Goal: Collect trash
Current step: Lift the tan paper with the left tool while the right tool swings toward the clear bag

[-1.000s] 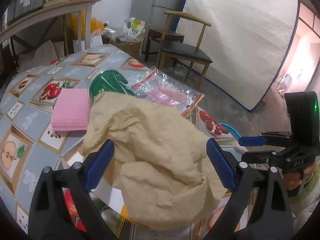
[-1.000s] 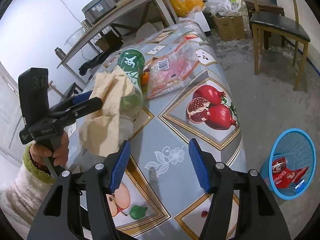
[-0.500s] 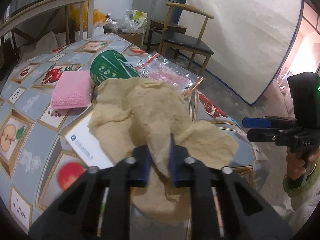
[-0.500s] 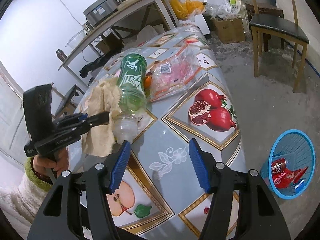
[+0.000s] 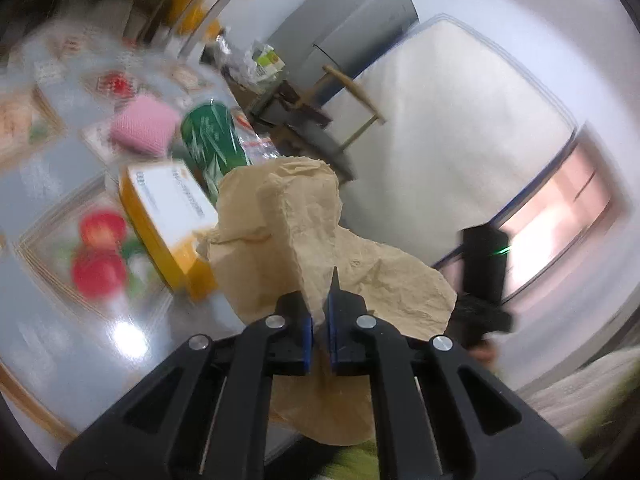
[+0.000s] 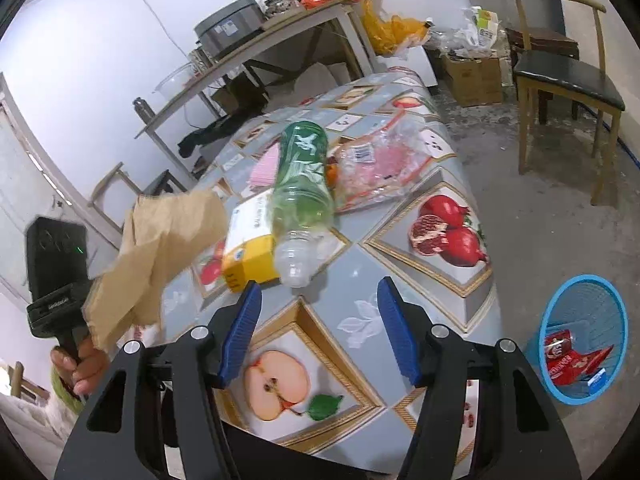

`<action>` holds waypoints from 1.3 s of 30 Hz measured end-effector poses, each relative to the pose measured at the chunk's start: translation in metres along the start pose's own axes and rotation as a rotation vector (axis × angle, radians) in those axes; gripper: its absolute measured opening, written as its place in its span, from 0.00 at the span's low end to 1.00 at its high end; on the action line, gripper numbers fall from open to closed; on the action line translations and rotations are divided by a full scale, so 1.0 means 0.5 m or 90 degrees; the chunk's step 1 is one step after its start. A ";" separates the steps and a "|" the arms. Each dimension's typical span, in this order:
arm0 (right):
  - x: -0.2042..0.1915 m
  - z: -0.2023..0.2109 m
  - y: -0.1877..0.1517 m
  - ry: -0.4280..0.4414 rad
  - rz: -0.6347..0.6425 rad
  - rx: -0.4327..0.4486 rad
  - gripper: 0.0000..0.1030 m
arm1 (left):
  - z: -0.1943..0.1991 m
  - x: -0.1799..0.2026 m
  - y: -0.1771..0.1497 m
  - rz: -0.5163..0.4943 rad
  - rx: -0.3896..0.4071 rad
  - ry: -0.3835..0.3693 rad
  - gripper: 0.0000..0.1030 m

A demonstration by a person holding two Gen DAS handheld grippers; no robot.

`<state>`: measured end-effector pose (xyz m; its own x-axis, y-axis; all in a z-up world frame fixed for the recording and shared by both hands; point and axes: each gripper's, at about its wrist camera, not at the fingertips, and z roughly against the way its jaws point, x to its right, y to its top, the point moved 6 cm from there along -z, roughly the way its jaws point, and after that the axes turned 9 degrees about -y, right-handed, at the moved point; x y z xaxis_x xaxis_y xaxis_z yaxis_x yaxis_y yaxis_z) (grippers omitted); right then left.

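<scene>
My left gripper (image 5: 319, 316) is shut on a crumpled tan paper (image 5: 304, 240) and holds it lifted off the table; it also shows in the right wrist view (image 6: 160, 256) at the left, hanging in the air. My right gripper (image 6: 318, 332) is open and empty above the table's near end. A green plastic bottle (image 6: 302, 184) lies on its side beside a yellow and white box (image 6: 250, 240). A clear plastic bag (image 6: 384, 168) lies behind them. A blue trash basket (image 6: 582, 336) with red wrappers stands on the floor at the right.
A pink cloth (image 5: 144, 128) lies on the fruit-print tablecloth (image 6: 360, 320). A wooden chair (image 6: 568, 88) stands at the far right, a cluttered side table (image 6: 280, 40) behind. A mattress (image 5: 460, 128) leans on the wall.
My left gripper closed on the tan paper and lifted it off the table, uncovering the yellow box. The left view has swung and blurred. My right gripper stayed open.
</scene>
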<state>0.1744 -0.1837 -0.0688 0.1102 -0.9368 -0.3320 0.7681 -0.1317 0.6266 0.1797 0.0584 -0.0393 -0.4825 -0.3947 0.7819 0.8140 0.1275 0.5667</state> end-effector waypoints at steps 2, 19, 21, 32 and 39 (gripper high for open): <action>-0.014 0.005 0.001 0.012 0.007 0.008 0.53 | 0.016 -0.022 -0.019 0.047 0.017 -0.006 0.04; -0.256 -0.103 -0.058 0.125 0.148 -0.059 0.11 | 0.005 -0.140 -0.095 0.017 -0.017 0.260 0.04; -0.268 -0.104 -0.055 0.131 0.160 -0.060 0.11 | 0.008 -0.107 -0.107 0.002 -0.038 0.186 0.04; -0.259 -0.200 -0.095 0.100 0.150 -0.185 0.08 | 0.038 -0.049 -0.142 -0.022 -0.068 -0.014 0.04; -0.254 -0.217 -0.137 0.093 0.161 -0.230 0.06 | 0.057 -0.112 -0.125 0.035 -0.029 0.054 0.04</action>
<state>0.1763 -0.0207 -0.1460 0.3906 -0.8662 -0.3117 0.8730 0.2412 0.4240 0.1466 0.0983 -0.1110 -0.4090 -0.4634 0.7861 0.8536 0.1105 0.5092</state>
